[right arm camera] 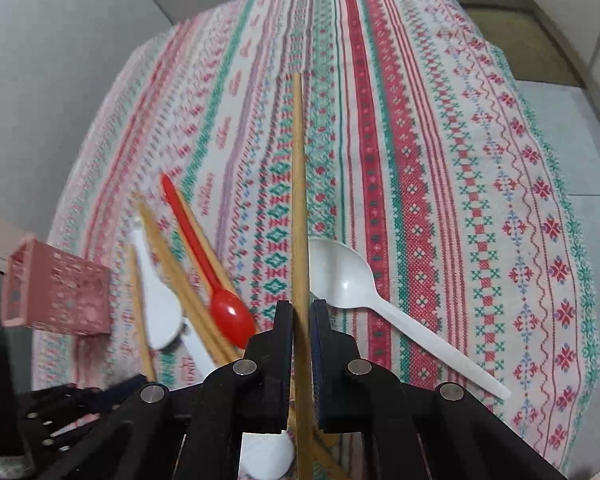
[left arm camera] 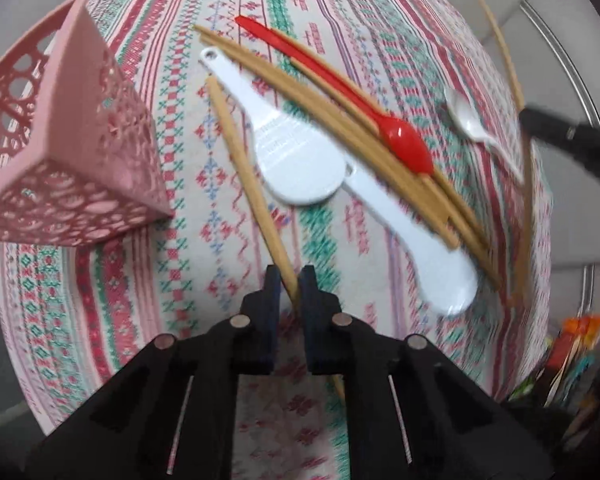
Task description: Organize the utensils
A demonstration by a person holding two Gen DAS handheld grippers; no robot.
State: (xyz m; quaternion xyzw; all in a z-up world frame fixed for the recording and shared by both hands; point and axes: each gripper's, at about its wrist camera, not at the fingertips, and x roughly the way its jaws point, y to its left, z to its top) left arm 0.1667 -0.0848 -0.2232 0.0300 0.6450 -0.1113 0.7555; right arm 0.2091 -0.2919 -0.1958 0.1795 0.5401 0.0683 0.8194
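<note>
Chopsticks: left gripper (left arm camera: 290,276) clamps one chopstick (left arm camera: 244,160) | right gripper (right arm camera: 301,310) clamps another chopstick (right arm camera: 298,184), lifted for pink holder (left arm camera: 60,140).

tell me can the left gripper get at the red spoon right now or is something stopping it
Probably not yet. The left gripper is shut on a chopstick, so its jaws are occupied. The red spoon itself lies exposed on top of the chopstick pile, so it should be reachable once that stick is dropped.
</note>
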